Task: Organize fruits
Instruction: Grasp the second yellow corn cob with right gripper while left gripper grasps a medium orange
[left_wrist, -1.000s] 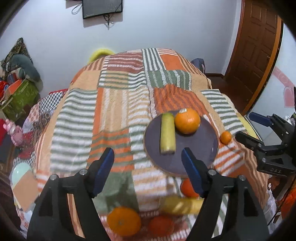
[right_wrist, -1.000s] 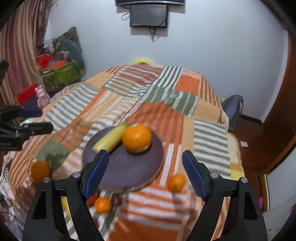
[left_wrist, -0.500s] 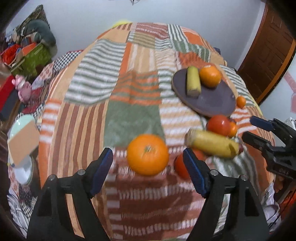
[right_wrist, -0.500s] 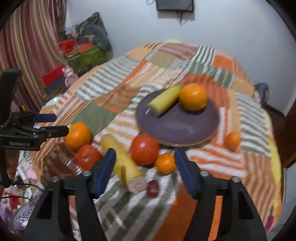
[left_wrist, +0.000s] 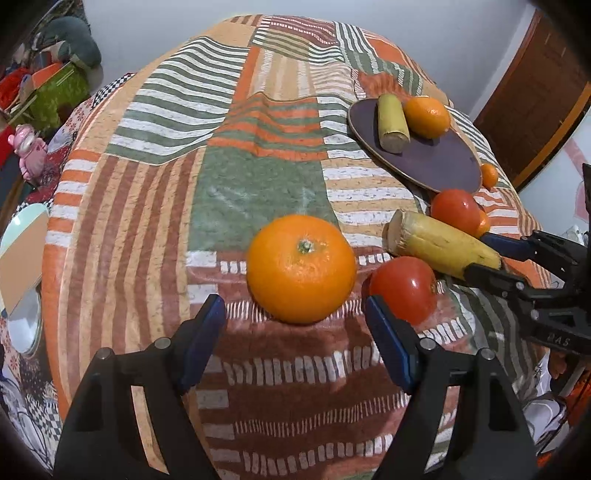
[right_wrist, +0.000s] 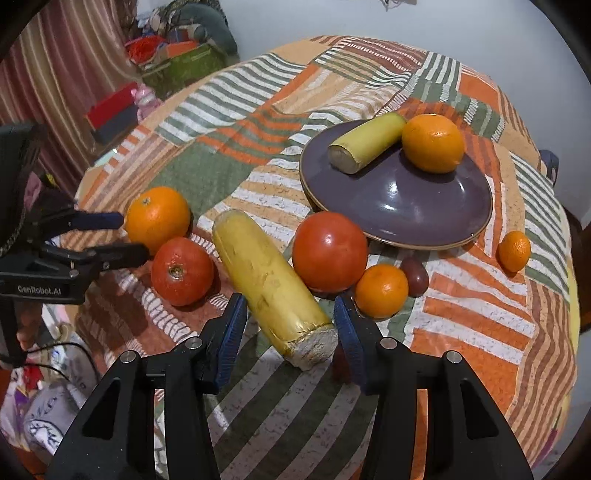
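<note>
A large orange (left_wrist: 301, 267) lies on the striped blanket just ahead of my open left gripper (left_wrist: 295, 317), between its fingertips but apart from them. My open right gripper (right_wrist: 290, 317) straddles the near cut end of a yellow banana piece (right_wrist: 269, 284). Two red tomatoes (right_wrist: 330, 251) (right_wrist: 182, 270) lie either side of the banana. A purple plate (right_wrist: 406, 206) holds a greenish banana piece (right_wrist: 365, 142) and an orange (right_wrist: 433, 143). Two small tangerines (right_wrist: 381, 290) (right_wrist: 513, 250) and a dark plum (right_wrist: 414, 275) lie near the plate.
The striped blanket (left_wrist: 236, 166) covers a rounded table that drops away on all sides. Clutter, boxes and a pink toy (left_wrist: 26, 147) lie on the floor to the left. A brown door (left_wrist: 535, 92) stands at the right.
Both grippers have dropped lower and moved in towards the near fruits. The left now frames the large orange; the right now frames the end of the yellow banana piece.
</note>
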